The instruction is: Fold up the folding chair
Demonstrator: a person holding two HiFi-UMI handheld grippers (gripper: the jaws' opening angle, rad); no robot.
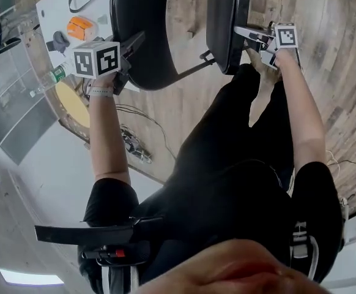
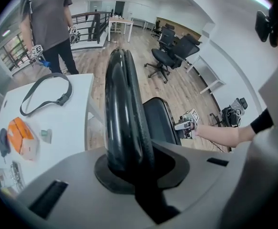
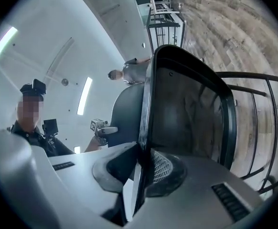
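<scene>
The folding chair is black, with a rounded backrest (image 1: 144, 35) and a seat (image 1: 226, 17) on a thin metal frame (image 3: 256, 128). My left gripper (image 1: 131, 46) is shut on the backrest's rim (image 2: 124, 128), which runs up between its jaws in the left gripper view. My right gripper (image 1: 249, 38) is shut on the seat's thin edge (image 3: 146, 142), and the seat's underside (image 3: 191, 109) fills the right gripper view. Each gripper shows in the other's view: the right gripper (image 2: 187, 125) beside the seat (image 2: 159, 120), the left gripper (image 3: 101, 127) beside the backrest (image 3: 124, 111).
A white table (image 1: 55, 5) stands close to the backrest, with an orange box (image 2: 22, 137), a dark strap (image 2: 46, 92) and a bottle (image 1: 52, 75) at its edge. A person (image 2: 50, 23) stands beyond it. Office chairs (image 2: 170, 51) stand farther off. Cables (image 1: 132, 143) lie on the wooden floor.
</scene>
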